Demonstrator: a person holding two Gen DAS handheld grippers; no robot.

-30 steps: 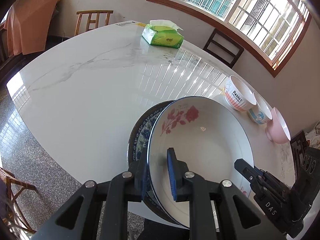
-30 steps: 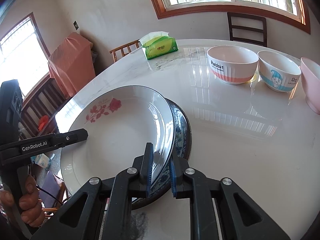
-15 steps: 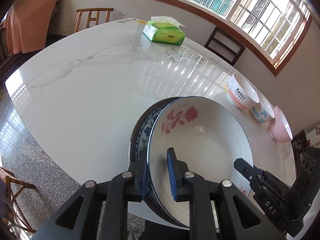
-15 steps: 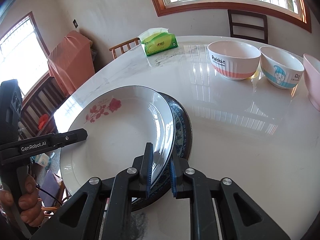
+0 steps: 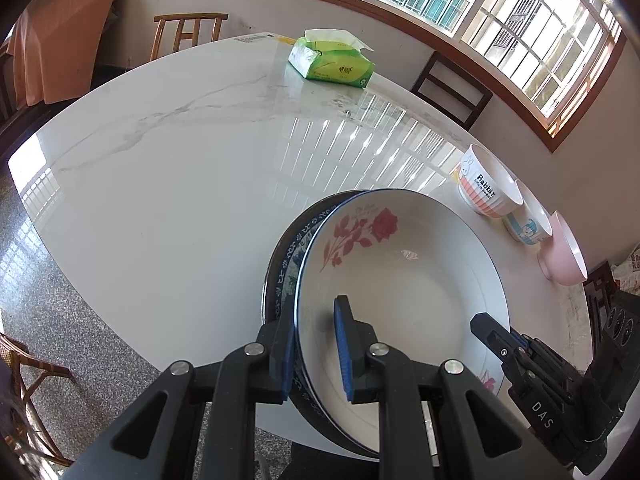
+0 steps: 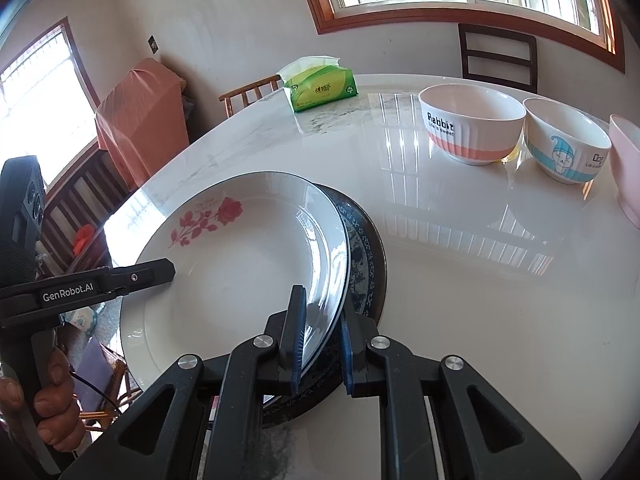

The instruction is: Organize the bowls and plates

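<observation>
Here, the left tool (image 5: 316, 350) and right tool (image 6: 322, 340) each clamp opposite rims of two stacked plates, rose plate (image 5: 400, 280) over blue-patterned plate (image 5: 282, 268), at the surface's (image 5: 180, 168) near edge; glazed, stiff, breakable, probably slippery; rim grips suit best.

The rose plate (image 5: 400, 280) and the blue-patterned plate (image 5: 286, 264) beneath have edged slightly toward the bowls (image 5: 490, 188)

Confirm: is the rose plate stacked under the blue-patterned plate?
No, the rose plate lies on top, with the blue-patterned plate showing only as a crescent beneath its right edge.
</observation>
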